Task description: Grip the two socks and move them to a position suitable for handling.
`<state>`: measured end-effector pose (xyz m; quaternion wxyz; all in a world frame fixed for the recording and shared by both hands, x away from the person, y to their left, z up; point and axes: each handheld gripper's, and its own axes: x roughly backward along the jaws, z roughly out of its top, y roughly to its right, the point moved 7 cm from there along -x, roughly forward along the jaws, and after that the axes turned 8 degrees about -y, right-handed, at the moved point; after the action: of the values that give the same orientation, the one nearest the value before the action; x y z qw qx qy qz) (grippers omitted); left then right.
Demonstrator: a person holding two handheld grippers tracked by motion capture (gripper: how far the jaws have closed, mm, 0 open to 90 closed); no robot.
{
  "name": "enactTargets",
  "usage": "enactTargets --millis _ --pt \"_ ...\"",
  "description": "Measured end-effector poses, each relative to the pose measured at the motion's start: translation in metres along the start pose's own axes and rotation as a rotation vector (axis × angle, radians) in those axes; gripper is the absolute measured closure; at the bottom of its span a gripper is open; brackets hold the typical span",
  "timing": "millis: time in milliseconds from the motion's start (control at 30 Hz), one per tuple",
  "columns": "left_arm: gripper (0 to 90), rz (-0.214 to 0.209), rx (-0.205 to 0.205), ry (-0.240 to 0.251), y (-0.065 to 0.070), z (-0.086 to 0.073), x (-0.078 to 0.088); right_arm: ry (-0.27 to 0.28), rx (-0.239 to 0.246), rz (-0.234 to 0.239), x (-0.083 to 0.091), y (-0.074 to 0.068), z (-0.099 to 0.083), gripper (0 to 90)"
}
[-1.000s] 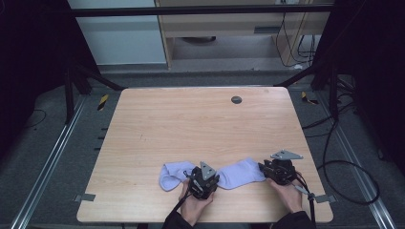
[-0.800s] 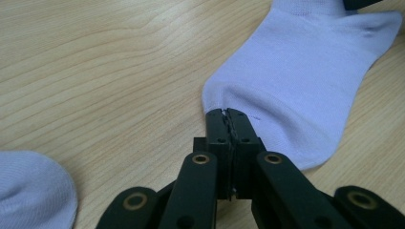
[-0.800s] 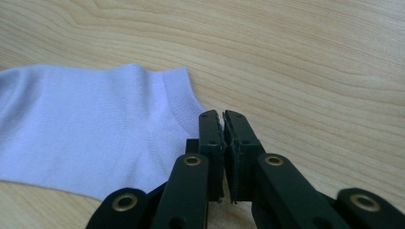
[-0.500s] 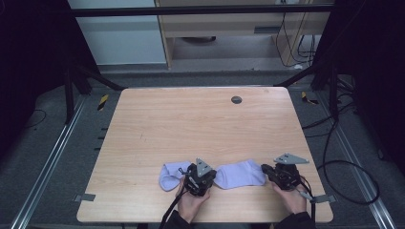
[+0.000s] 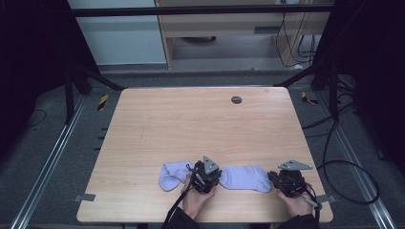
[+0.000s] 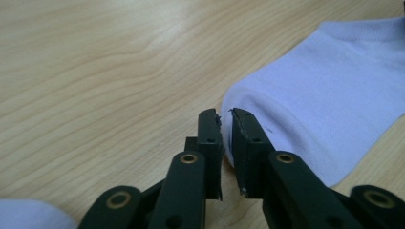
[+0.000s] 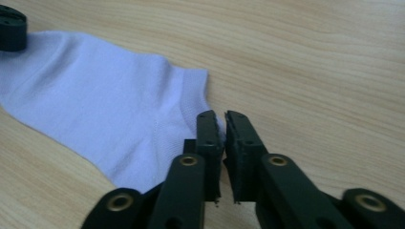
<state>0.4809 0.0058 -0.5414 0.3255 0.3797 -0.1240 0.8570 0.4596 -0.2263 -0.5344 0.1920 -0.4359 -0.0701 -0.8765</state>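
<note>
Two pale lilac socks lie near the front edge of the wooden table (image 5: pixel 191 124). The left sock (image 5: pixel 172 174) is bunched, and the right sock (image 5: pixel 244 177) lies flat between my grippers. My left gripper (image 5: pixel 214 177) is at the right sock's toe end (image 6: pixel 329 95). Its jaws have just been opening and stand a narrow gap apart (image 6: pixel 226 114), with the sock's edge at the gap but not pinched. My right gripper (image 5: pixel 273 180) is at the cuff end (image 7: pixel 105 109). Its jaws have also just been opening (image 7: pixel 220 116), and the cuff corner lies beside the left jaw.
A small dark round hole (image 5: pixel 236 99) marks the table's far side. A corner of the left sock (image 6: pixel 28 215) shows beside my left gripper. Cables trail on the grey floor (image 5: pixel 348 167) at the right, and black frame posts stand around the table.
My right gripper has shifted a little to the right. The right sock now lies slightly further right and flatter. The left gripper has stayed almost in place.
</note>
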Motion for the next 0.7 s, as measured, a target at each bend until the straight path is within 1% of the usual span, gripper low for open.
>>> enactTargets --millis 67,133,167,200,233,267,300,333,367,400,433,467,500,533,567,600,667,700 --pt "76.6 -0.003 0.014 0.023 -0.003 0.001 0.008 0.026 0.001 -0.012 0.001 0.002 0.002 76.7" --pt "71.9 0.004 0.021 0.048 -0.008 0.002 0.019 0.064 -0.003 -0.001 0.005 0.002 0.006 71.7" --pt "69.3 0.004 0.021 0.048 -0.008 0.002 0.019 0.064 -0.003 -0.001 0.005 0.002 0.006 71.7" --pt "66.5 0.008 0.042 0.078 -0.016 0.002 0.033 0.101 -0.006 0.019 0.01 -0.001 0.012 66.9" --pt "64.8 0.01 0.051 0.084 -0.019 0.002 0.037 0.116 0.001 0.024 0.01 -0.002 0.014 64.5" --pt "62.9 0.01 0.051 0.084 -0.019 0.002 0.037 0.116 0.001 0.024 0.01 -0.002 0.014 64.5" --pt "62.9 0.02 0.058 0.096 -0.024 0.002 0.045 0.126 0.001 0.029 0.012 -0.004 0.016 62.3" --pt "60.5 0.039 0.059 0.117 -0.032 0.001 0.055 0.15 0.023 0.043 0.014 -0.01 0.023 58.7" --pt "59.3 0.058 0.056 0.123 -0.038 0.0 0.061 0.157 0.028 0.053 0.014 -0.013 0.025 57.2" --pt "57.7 0.069 0.06 0.129 -0.042 -0.001 0.065 0.165 0.04 0.061 0.014 -0.017 0.029 55.2" --pt "56.2 0.078 0.061 0.128 -0.048 -0.002 0.069 0.167 0.042 0.068 0.014 -0.02 0.031 54.0" --pt "54.6 0.082 0.074 0.129 -0.053 -0.004 0.073 0.174 0.052 0.073 0.013 -0.023 0.034 53.3" --pt "53.6 0.082 0.074 0.129 -0.053 -0.004 0.073 0.174 0.052 0.073 0.013 -0.023 0.034 53.3" --pt "52.6 0.091 0.108 0.133 -0.068 -0.01 0.083 0.182 0.068 0.093 0.012 -0.033 0.04 50.9" --pt "52.2 0.091 0.108 0.133 -0.068 -0.01 0.083 0.182 0.068 0.093 0.012 -0.033 0.04 50.9" --pt "51.4 0.088 0.137 0.153 -0.077 -0.014 0.089 0.188 0.089 0.107 0.01 -0.041 0.045 48.8" --pt "50.9 0.098 0.164 0.172 -0.088 -0.021 0.097 0.194 0.102 0.119 0.01 -0.048 0.051 47.5" --pt "50.7 0.102 0.171 0.176 -0.092 -0.024 0.1 0.202 0.11 0.13 0.009 -0.054 0.055 46.6"
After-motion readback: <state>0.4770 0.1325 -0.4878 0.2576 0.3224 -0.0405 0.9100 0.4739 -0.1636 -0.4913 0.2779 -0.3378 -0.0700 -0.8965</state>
